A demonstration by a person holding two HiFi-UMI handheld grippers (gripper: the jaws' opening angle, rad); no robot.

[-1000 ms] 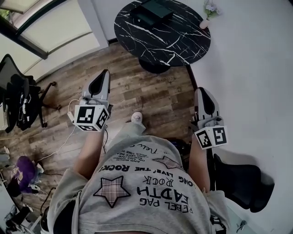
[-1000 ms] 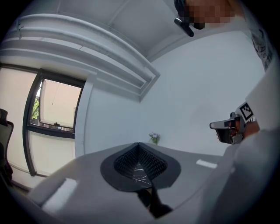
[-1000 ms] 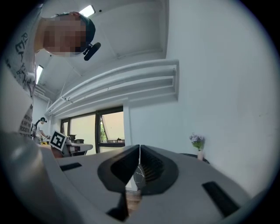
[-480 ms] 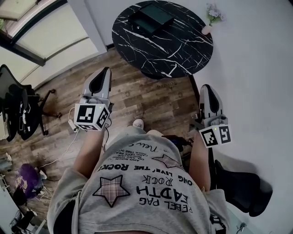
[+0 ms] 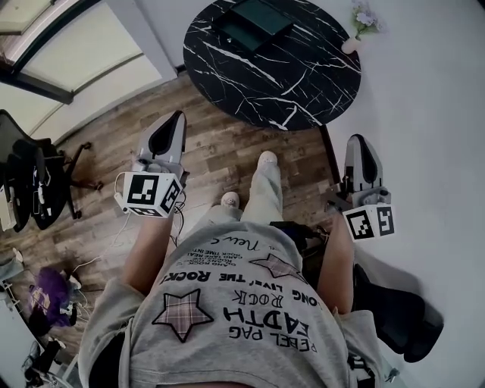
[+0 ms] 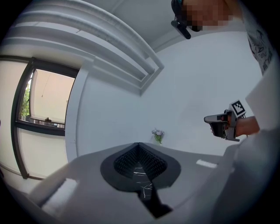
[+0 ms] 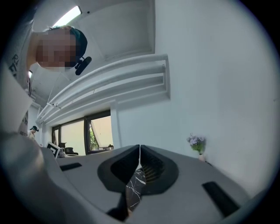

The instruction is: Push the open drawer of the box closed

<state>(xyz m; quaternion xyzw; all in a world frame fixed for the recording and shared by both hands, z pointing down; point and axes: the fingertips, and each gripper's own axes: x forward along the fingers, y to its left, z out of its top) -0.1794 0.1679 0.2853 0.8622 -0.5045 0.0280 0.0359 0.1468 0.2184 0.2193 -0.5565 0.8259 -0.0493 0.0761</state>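
One vase (image 5: 350, 45) holds flowers (image 5: 364, 18); I see one box (image 5: 256, 20); my left gripper (image 5: 178, 118) and right gripper (image 5: 359, 141) are closed, empty.

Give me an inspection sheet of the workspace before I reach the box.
Surface: round black marble table, mostly bare.
Job's things: dark box on the table's far side; drawer state cannot be told.
Clutter: flower vase at the table's edge by the wall.
Grippers: left gripper and right gripper both shut, empty, short of the table.
Cables: white cable on the wooden floor, left.
Surroundings: office chair left; black chair right.
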